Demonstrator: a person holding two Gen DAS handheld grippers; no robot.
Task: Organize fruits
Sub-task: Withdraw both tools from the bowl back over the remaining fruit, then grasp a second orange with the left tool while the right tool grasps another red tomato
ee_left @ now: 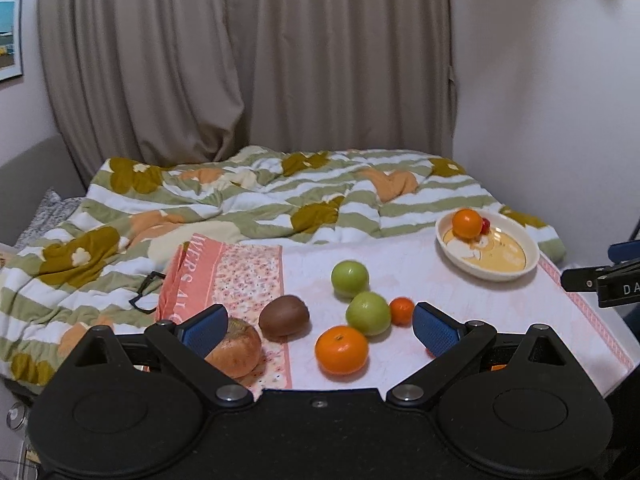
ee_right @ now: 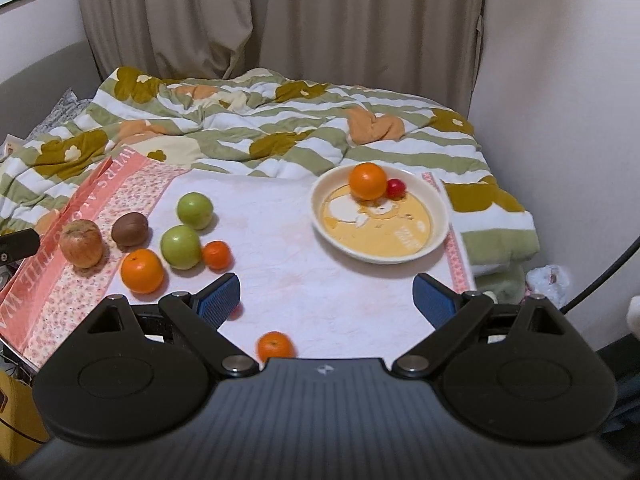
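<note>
Overhead, the left gripper (ee_left: 320, 330) hovers spread and empty, a big orange (ee_left: 341, 349) between its fingers. The right gripper (ee_right: 326, 296) is likewise spread and empty, the bowl (ee_right: 439, 236) ahead holding an orange (ee_right: 367, 181). Cloth (ee_right: 84, 200) lettering is only partly legible.

Beige curtains (ee_left: 240, 60) hang behind a bed whose rumpled striped, flowered quilt (ee_right: 248, 128) lies between pale walls (ee_right: 560, 80); a framed picture (ee_left: 10, 36) hangs at left.
</note>
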